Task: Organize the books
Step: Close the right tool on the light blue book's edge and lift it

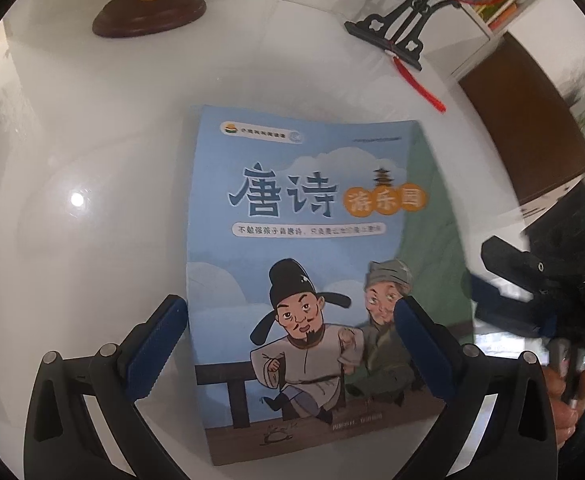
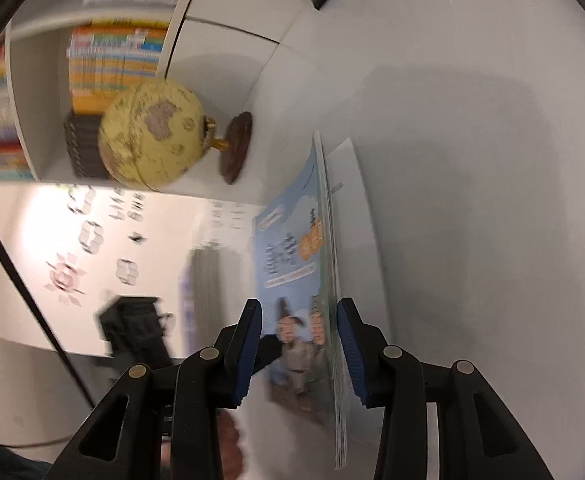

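The blue picture book [image 1: 308, 280] lies flat on the white bench [image 1: 92, 220], cover up, below the globe [image 2: 152, 136] and a black ornament stand [image 1: 392, 36]. The right tongs [image 2: 300, 344] come in edge-on at its near side, jaws standing apart with the page block between them, one pad under the pages, the other clear of the cover: not yet a grip, I judge. Best to slide further onto the stack before closing, so no loose leaves fan out. The left tongs [image 1: 288, 344] hover wide open above the cover, holding nothing, ready to steady it.
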`<state>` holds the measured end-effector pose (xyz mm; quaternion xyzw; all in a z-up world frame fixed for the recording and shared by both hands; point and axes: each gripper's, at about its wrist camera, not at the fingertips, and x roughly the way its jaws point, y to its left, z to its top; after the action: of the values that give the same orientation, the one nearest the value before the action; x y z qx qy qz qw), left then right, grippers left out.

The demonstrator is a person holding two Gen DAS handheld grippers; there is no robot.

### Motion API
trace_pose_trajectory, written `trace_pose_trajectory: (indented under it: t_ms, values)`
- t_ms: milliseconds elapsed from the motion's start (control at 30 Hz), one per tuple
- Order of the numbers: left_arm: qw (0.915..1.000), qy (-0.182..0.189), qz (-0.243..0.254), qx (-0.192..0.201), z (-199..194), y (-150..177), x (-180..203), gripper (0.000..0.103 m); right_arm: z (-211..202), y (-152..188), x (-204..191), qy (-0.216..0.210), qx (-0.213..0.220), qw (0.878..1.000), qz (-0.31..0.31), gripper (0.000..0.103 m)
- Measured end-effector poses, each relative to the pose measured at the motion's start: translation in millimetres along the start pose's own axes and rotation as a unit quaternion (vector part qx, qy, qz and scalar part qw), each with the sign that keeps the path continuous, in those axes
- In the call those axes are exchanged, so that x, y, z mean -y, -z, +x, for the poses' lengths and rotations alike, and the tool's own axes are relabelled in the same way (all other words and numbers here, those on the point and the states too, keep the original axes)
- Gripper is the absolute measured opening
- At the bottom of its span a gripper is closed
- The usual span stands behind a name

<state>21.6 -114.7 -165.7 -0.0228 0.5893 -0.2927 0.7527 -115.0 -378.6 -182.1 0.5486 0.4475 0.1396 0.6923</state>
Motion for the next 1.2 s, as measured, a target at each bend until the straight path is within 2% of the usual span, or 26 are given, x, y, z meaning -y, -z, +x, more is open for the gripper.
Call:
trace_pose_trajectory:
  t_ms: [67, 100, 133, 233, 367, 433, 500, 533, 567, 633, 733, 800, 867, 900, 967, 1033, 1100, 1167, 1200]
  values:
    - [1.0, 0.001, -0.002, 0.001, 0, 0, 0, 0.102, 2, 4, 8, -0.044, -0.006, 0.998, 0.036, 0.039]
    - [1.0, 0.001, 0.0, 0.002, 0, 1, 2, 0.102, 5, 5, 8, -0.048, -0.006, 0.998, 0.041, 0.039]
    - [1.0, 0.0, 0.002, 0.002, 1, 2, 3, 0.102, 8, 6, 3, -0.035, -0.007, 0.999, 0.027, 0.039]
    - [1.0, 0.008, 0.003, 0.001, 0, 2, 3, 0.102, 19, 7, -18, 0.046, -0.016, 0.998, -0.042, 0.039]
    - [0.9949, 0.091, -0.043, -0.006, -3, 3, -12, 0.102, 26, 1, -26, 0.058, -0.007, 0.997, -0.054, 0.039]
    - [0.9913, 0.117, -0.058, -0.01, -3, 4, -16, 0.102, 32, -3, -25, 0.077, -0.001, 0.995, -0.061, 0.039]
    - [0.9899, 0.126, -0.066, -0.009, -4, 5, -18, 0.102, 42, -4, -25, 0.079, -0.018, 0.995, -0.064, 0.039]
    - [0.9894, 0.128, -0.069, -0.009, -4, 5, -18, 0.102, 46, -2, -26, 0.093, -0.024, 0.993, -0.072, 0.039]
    - [0.989, 0.128, -0.073, -0.009, -4, 5, -19, 0.102, 53, 1, -33, 0.128, -0.03, 0.986, -0.1, 0.039]
    - [0.9885, 0.129, -0.079, -0.008, -5, 6, -20, 0.102, 60, 5, -46, 0.151, -0.035, 0.978, -0.138, 0.039]
    - [0.9851, 0.142, -0.096, -0.012, -6, 8, -25, 0.102, 61, 3, -41, 0.13, -0.043, 0.984, -0.118, 0.039]
    - [0.9854, 0.143, -0.091, -0.015, -6, 7, -24, 0.102, 57, 1, -31, 0.1, -0.036, 0.991, -0.084, 0.039]
    - [0.9861, 0.14, -0.089, -0.018, -5, 5, -24, 0.102, 55, -3, -21, 0.047, -0.04, 0.997, -0.036, 0.037]
    - [0.986, 0.14, -0.089, -0.02, -4, 5, -24, 0.102, 53, -5, -17, 0.023, -0.041, 0.999, -0.012, 0.037]
    - [0.9853, 0.142, -0.092, -0.021, -4, 4, -24, 0.102, 53, -7, -14, 0.004, -0.047, 0.999, 0.008, 0.037]
    - [0.9851, 0.144, -0.092, -0.02, -4, 4, -24, 0.102, 57, -7, -22, 0.023, -0.056, 0.998, -0.013, 0.037]
    - [0.9847, 0.146, -0.093, -0.019, -4, 4, -25, 0.102, 63, -4, -32, 0.067, -0.067, 0.994, -0.051, 0.037]
    - [0.9813, 0.163, -0.1, -0.019, -3, 4, -31, 0.102, 72, 1, -40, 0.113, -0.078, 0.986, -0.09, 0.036]
    - [0.979, 0.173, -0.106, -0.019, -3, 4, -34, 0.102, 74, 3, -42, 0.123, -0.079, 0.984, -0.104, 0.036]
